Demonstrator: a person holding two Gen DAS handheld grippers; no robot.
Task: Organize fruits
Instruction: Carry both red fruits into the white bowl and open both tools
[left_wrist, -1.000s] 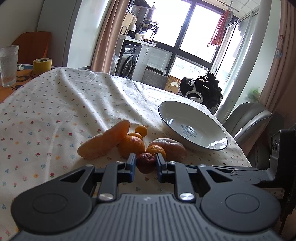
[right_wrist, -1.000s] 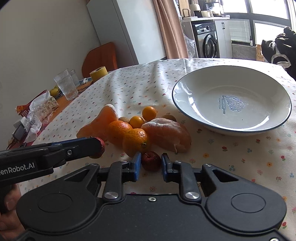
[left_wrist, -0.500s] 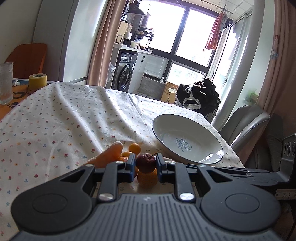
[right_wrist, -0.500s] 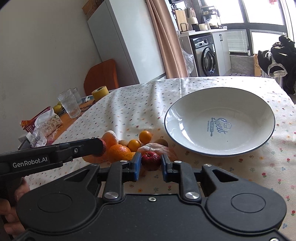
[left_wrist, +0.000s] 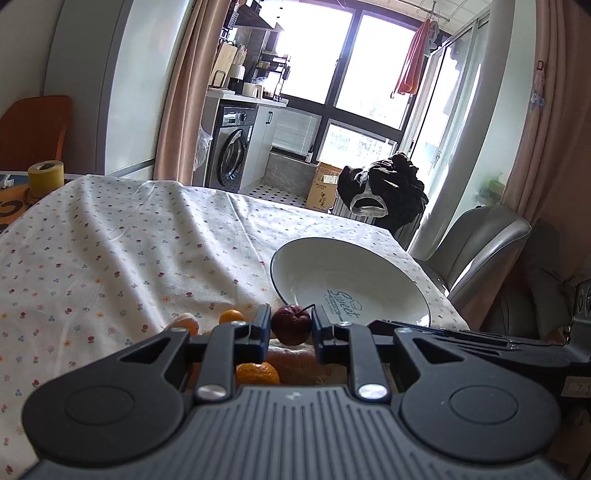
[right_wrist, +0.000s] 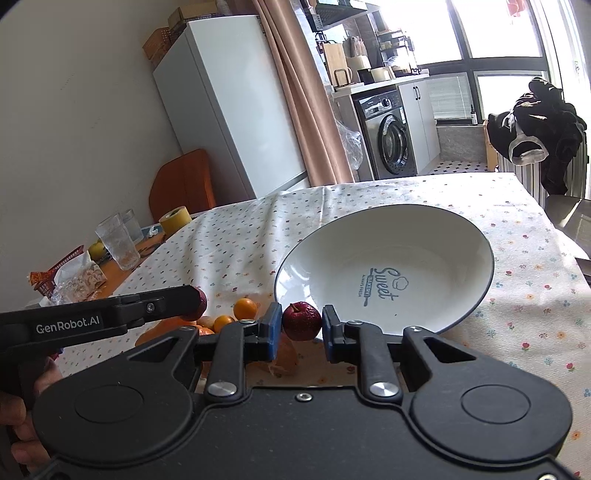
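Both grippers have risen off the fruit pile since a second ago. On my left view, the left gripper (left_wrist: 290, 328) clenches a dark date (left_wrist: 291, 324) above the oranges (left_wrist: 257, 373), bowl (left_wrist: 369, 273) far right. On my right view, the right gripper (right_wrist: 301, 326) grasps a red date (right_wrist: 301, 320) at the bowl's near rim.

left wrist: low, facing window; right wrist: likewise | shared: bowl (left_wrist: 351, 291)

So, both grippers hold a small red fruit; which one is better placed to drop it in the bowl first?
Probably right. The right gripper holds its red fruit close to the bowl rim, while the left gripper is farther away, above the oranges.
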